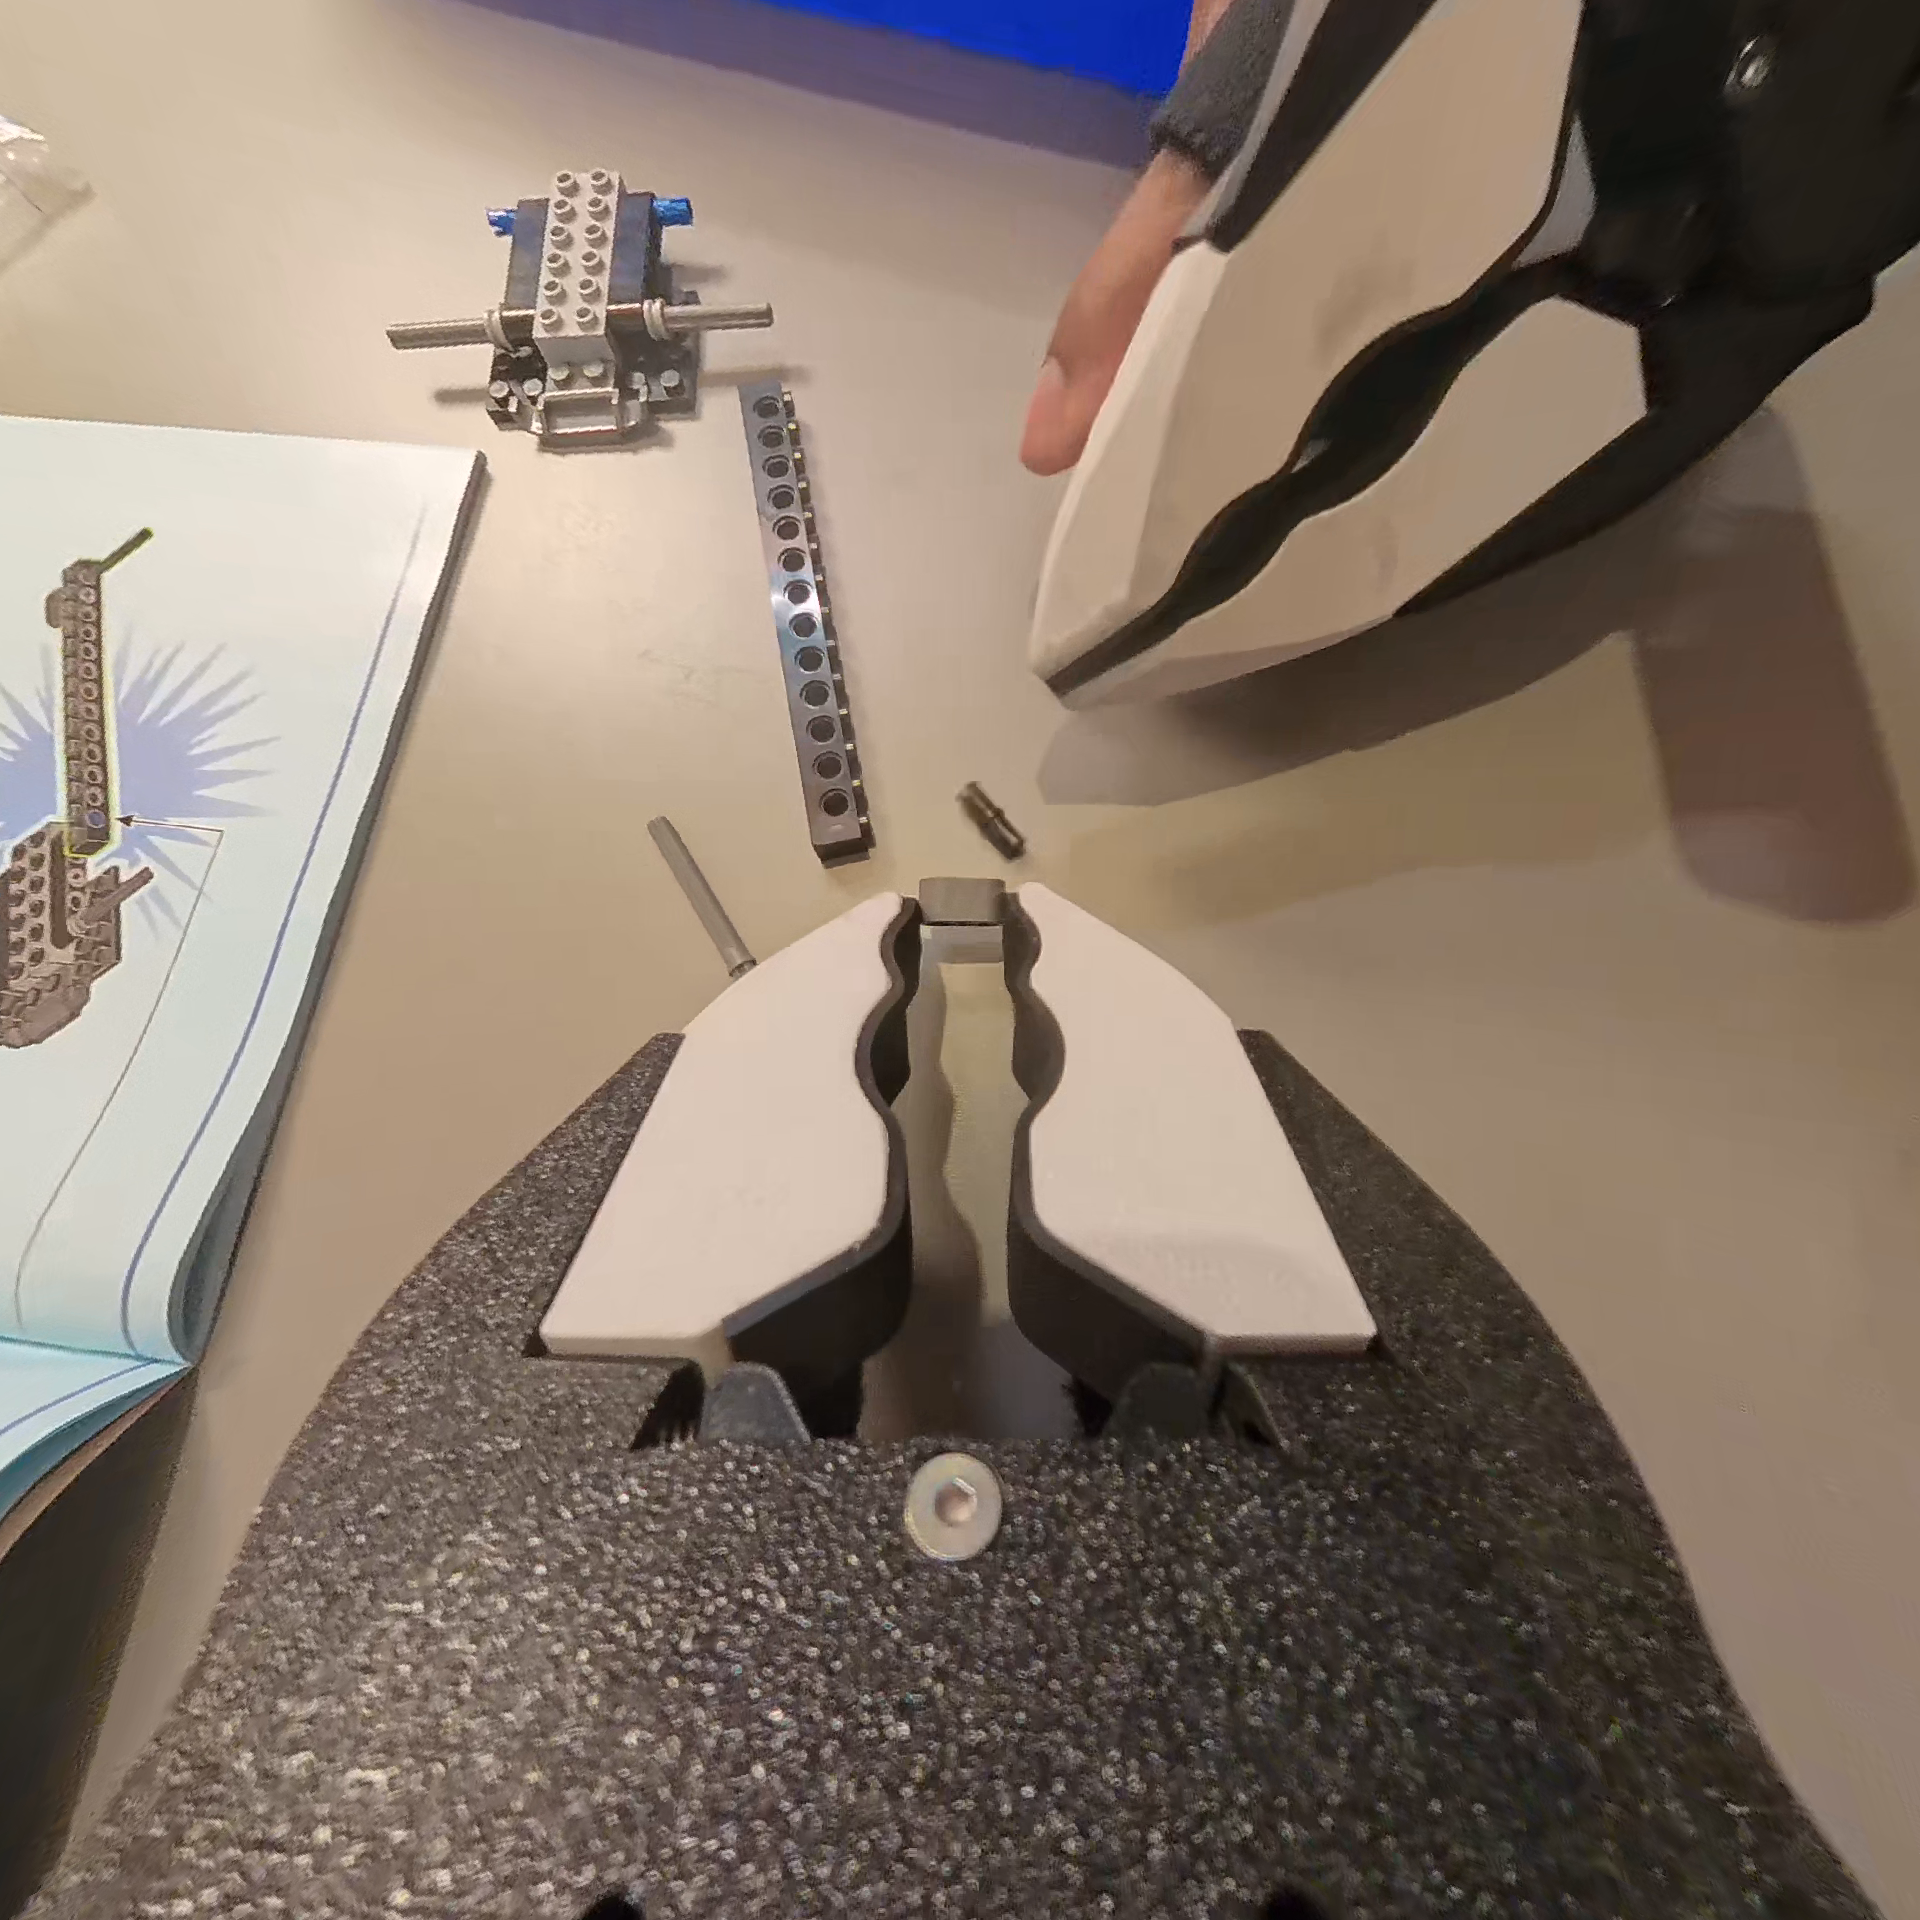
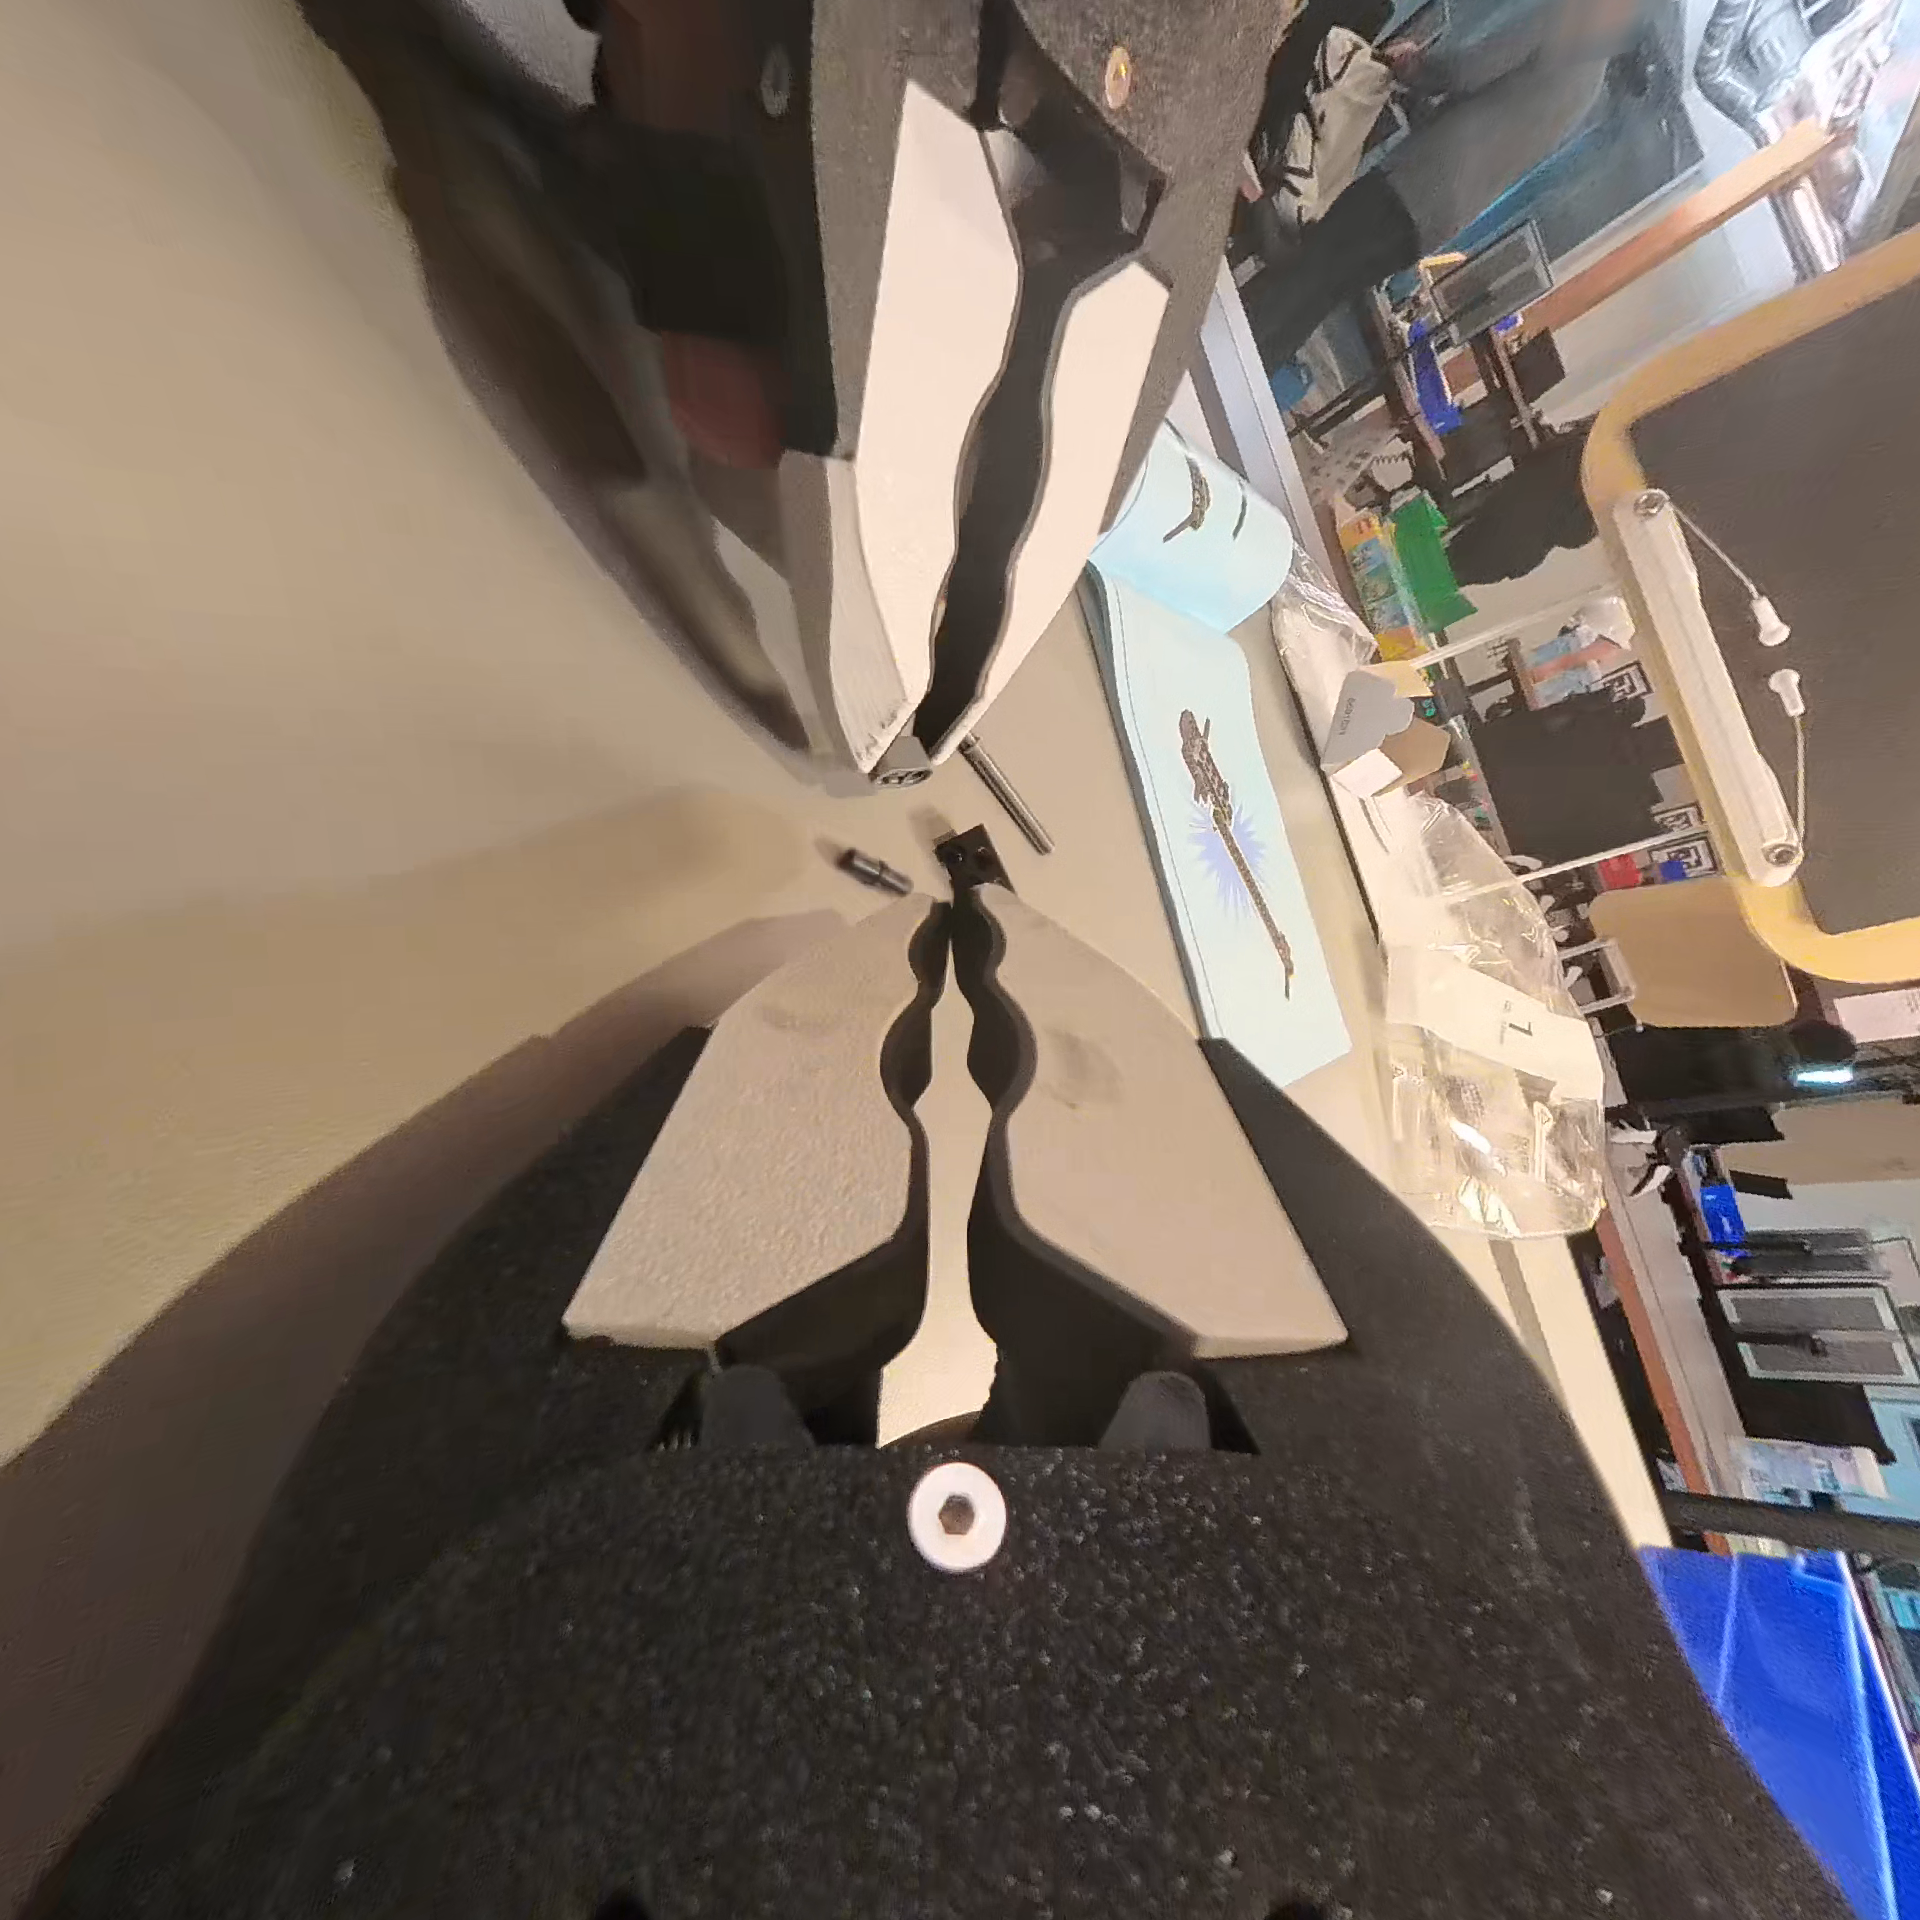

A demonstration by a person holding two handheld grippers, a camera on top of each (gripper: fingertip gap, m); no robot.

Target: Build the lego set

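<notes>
- On the beige table (image 1: 1455, 1039), the left gripper (image 1: 961, 902) clamps a small grey brick piece (image 1: 961, 896) at its very tips; both white fingers (image 1: 790, 1091) press against its sides, and the right wrist view shows the same piece (image 2: 900, 774) pinched at the tips.
- At about 1 o'clock from those tips, just beyond them, a short dark connector pin (image 1: 990, 820) lies loose on the table.
- At 11 o'clock lies a long black beam with a row of holes (image 1: 805, 613), its near end close to the held piece without touching it.
- At 10 o'clock a grey axle rod (image 1: 694, 896) lies tilted, its lower end hidden behind the left finger.
- Farther off at 11 o'clock stands a partly built model (image 1: 582, 312) of grey and black bricks with blue pins and a cross axle.
- At 9 o'clock an open pale-blue instruction booklet (image 1: 260, 831) rests on the table.
- The right gripper (image 2: 951, 906) hangs at 2 o'clock in the left wrist view (image 1: 1065, 675), a person's hand (image 1: 1091, 353) behind it; its jaws are clenched together with nothing between them.
- In the right wrist view, the end of the beam (image 2: 971, 860) sits just ahead of the right gripper's tips, the pin (image 2: 875, 871) at 10 o'clock, and a clear plastic bag (image 2: 1475, 1039) at 3 o'clock.
</notes>
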